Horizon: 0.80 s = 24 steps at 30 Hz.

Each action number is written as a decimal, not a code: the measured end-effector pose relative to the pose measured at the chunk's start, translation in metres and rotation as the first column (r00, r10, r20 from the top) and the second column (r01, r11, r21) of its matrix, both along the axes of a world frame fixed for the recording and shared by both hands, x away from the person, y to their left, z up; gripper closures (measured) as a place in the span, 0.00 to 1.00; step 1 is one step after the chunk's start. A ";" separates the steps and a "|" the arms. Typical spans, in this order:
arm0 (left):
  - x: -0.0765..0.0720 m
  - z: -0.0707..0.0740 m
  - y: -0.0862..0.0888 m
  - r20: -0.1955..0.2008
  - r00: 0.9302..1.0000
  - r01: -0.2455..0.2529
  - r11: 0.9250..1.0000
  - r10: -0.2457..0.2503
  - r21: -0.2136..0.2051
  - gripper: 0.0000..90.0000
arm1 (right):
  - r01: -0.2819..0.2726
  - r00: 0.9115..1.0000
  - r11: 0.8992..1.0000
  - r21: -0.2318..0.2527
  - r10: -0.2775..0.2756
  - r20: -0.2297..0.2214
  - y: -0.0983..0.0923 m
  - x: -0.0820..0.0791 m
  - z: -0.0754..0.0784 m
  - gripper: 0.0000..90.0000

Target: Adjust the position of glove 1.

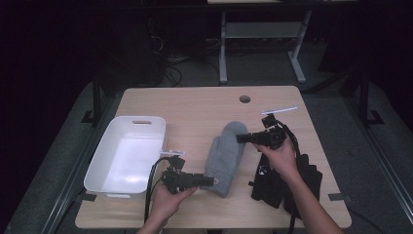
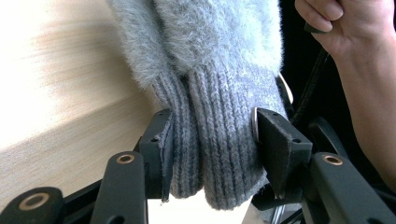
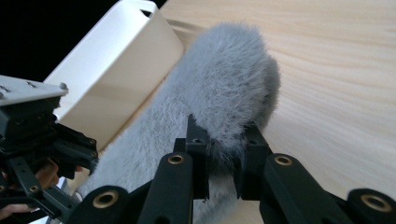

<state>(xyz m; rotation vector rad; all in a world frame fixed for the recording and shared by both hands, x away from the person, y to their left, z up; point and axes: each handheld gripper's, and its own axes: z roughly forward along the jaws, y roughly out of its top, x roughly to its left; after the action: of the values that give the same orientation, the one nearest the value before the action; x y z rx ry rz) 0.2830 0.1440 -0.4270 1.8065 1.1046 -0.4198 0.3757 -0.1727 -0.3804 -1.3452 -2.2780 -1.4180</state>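
I have the grey mitten (image 1: 225,158) held at both ends. My left gripper (image 2: 212,140) clamps the ribbed cuff at the near end, with the jaws half closed around the thick knit. My right gripper (image 3: 223,158) pinches a small fold of fluffy fabric at the rounded far tip, with the jaws narrow. In the high view the mitten is stretched near the middle of the table (image 1: 195,105). The white bin (image 1: 127,153) is to its left, and some black gloves (image 1: 285,183) lie to its right, under my right forearm.

I think the weak point is the right grip. It takes mostly fluff and only a little cloth, so the tip can slip out if I pull the two ends apart or lift too fast. Then the mitten would hang only from the cuff and swing.

The second risk is the bin. If I carry the mitten to the left, its low hanging middle may catch the near wall of the bin and push it, or fold over the rim instead of going inside.

My right forearm can also drag the black gloves towards the table edge.
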 end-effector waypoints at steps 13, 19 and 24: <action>-0.007 0.028 0.018 0.046 0.999 -0.016 1.000 0.015 0.002 0.55 | -0.020 0.999 0.998 0.052 0.018 0.030 0.020 0.002 0.030 0.87; -0.008 0.039 0.028 0.063 0.998 -0.031 0.999 0.030 0.008 0.55 | -0.032 0.999 0.996 0.083 0.030 0.028 0.032 0.005 0.042 0.87; -0.010 0.050 0.039 0.072 0.996 -0.043 0.999 0.042 0.007 0.55 | -0.043 0.999 0.993 0.111 0.040 0.021 0.042 0.009 0.050 0.87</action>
<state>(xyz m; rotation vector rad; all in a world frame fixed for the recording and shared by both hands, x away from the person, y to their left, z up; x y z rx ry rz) 0.2735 0.1828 -0.3775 1.7882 1.0942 -0.3226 0.3850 -0.1302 -0.3309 -1.2497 -2.1892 -1.5261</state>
